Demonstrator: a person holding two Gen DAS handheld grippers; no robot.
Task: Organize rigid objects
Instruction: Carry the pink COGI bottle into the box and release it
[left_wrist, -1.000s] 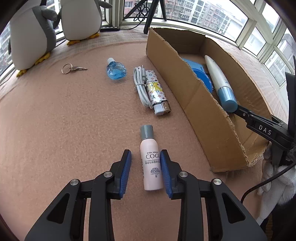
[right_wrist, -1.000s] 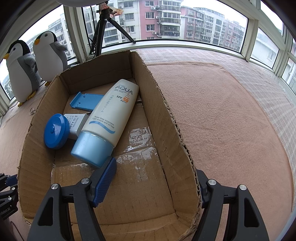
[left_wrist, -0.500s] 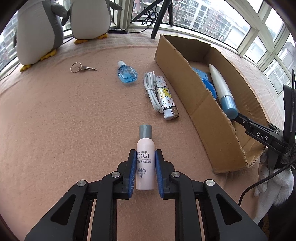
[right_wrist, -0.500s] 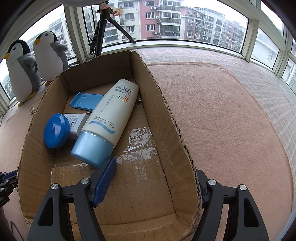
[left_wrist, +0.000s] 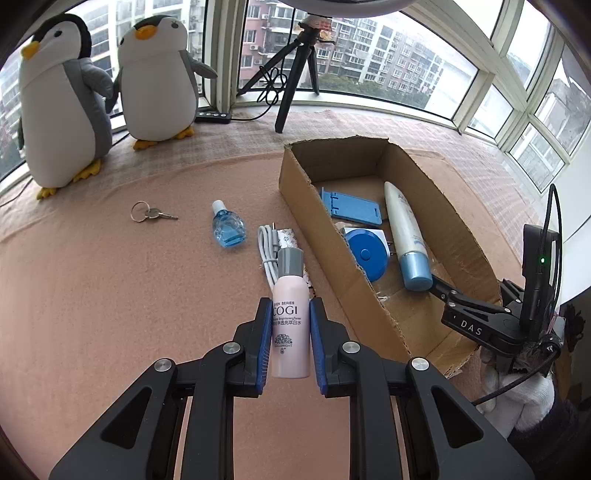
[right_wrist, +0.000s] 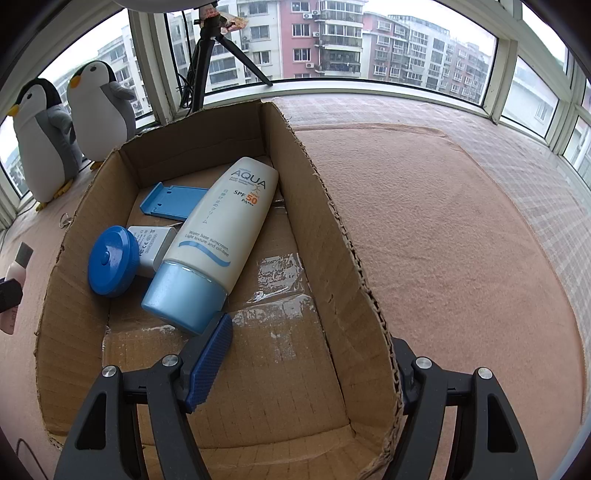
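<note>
While the left gripper (left_wrist: 290, 345) clamps the pink toner bottle (left_wrist: 290, 325) between its blue pads, the bottle hangs clear of the pink cloth (left_wrist: 110, 295), its long axis running straight along the fingers and its grey cap pointing away from the camera. To its left the cloth lies open and bare. To its right, near, runs the long wall of the cardboard box (left_wrist: 369, 306), its top edge ragged.

Just beyond the cap lie a coiled white cable (left_wrist: 266, 254) and, touching it, a patterned lighter (left_wrist: 288, 238), mostly hidden behind the bottle. Farther off are a small blue bottle (left_wrist: 228, 232) and a key on a ring (left_wrist: 147, 213), well apart from the box.

The right gripper (right_wrist: 314, 354) stands wide, straddling the box's right wall: one pad inside near the sunscreen cap, the other finger outside (its pad is hidden by the cardboard). The right wrist view shows the box floor: a sunscreen tube (right_wrist: 225, 236) lies diagonally, cap toward the camera, touching a white charger (right_wrist: 153, 245) with a blue round lid (right_wrist: 112, 266) beside it and a blue phone stand (right_wrist: 171, 201) behind. The floor nearest the camera is bare.

Only the left view shows the loose items on the cloth; at the far edge stand two plush penguins (left_wrist: 110, 92) and a tripod (left_wrist: 295, 66).
</note>
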